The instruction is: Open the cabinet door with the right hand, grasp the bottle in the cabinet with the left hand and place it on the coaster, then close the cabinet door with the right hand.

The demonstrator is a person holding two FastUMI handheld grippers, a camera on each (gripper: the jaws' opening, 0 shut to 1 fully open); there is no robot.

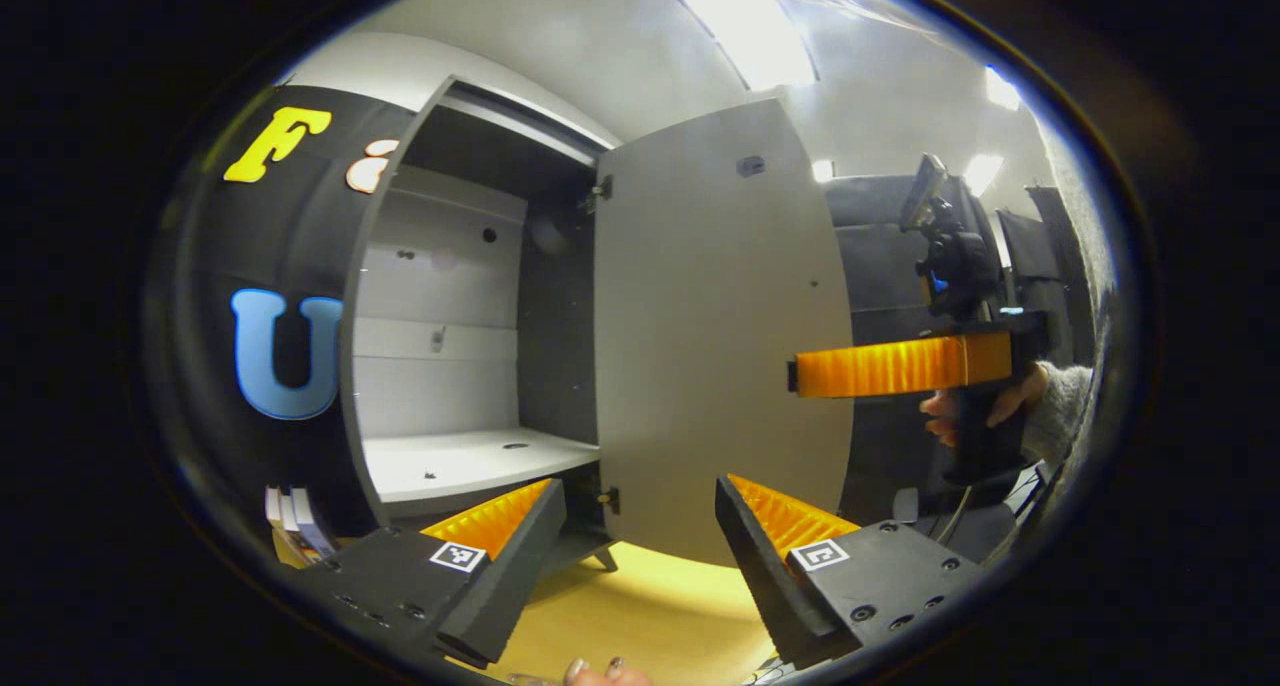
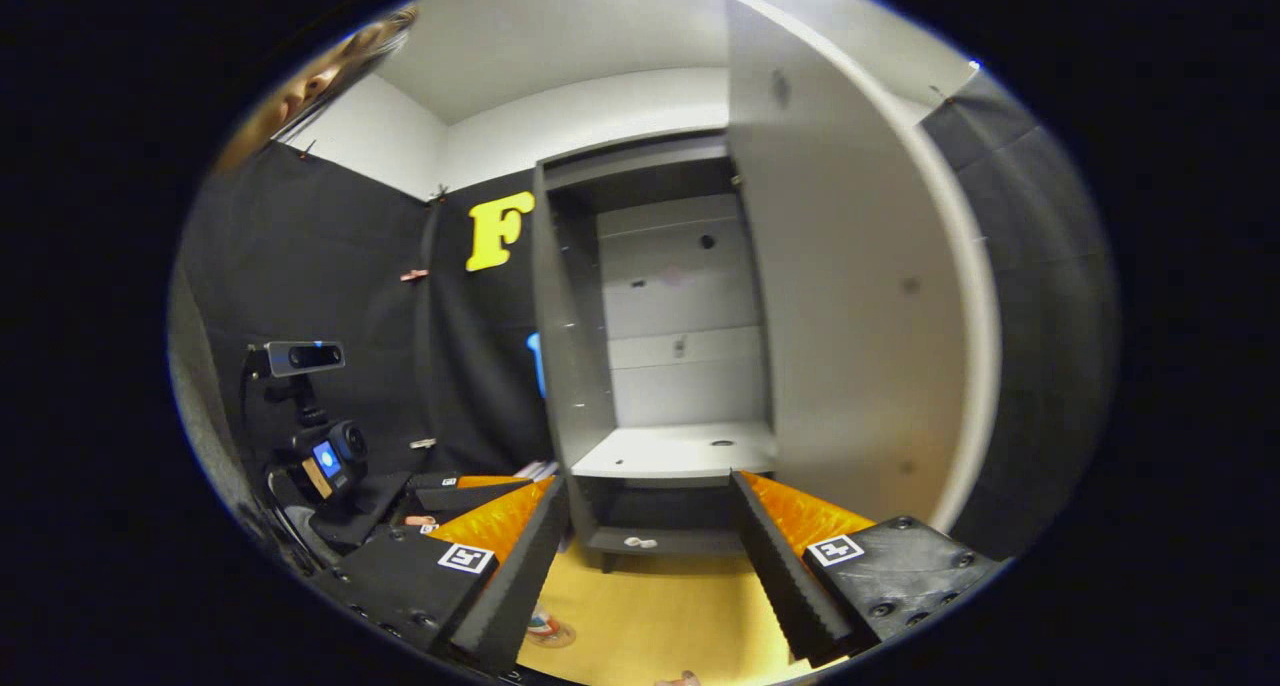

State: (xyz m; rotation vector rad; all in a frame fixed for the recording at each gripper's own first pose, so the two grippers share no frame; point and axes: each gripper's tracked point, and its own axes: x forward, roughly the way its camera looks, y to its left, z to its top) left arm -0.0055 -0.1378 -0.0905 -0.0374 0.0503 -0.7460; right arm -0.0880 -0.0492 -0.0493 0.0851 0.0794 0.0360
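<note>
Door swung wide, both tools empty, bottle not to be seen on the shelves.

The tall grey laminate cabinet [image 2: 650, 366] stands with its flat grey door [image 1: 720, 336] open; the pale shelf [image 1: 470, 461] looks bare, so where the bottle sits I cannot tell; a round coaster [image 2: 545, 628] lies on the yellow wooden table [image 2: 650, 606]; the left gripper [image 1: 640, 526] is spread wide, holding nothing; the right gripper [image 2: 650, 536] likewise gapes empty. Risk, as I judge it: the door drifting back against a reaching left arm; or the reach clipping the shelf edge.

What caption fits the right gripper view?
Open right gripper faces the cabinet, its door swung wide.
</note>
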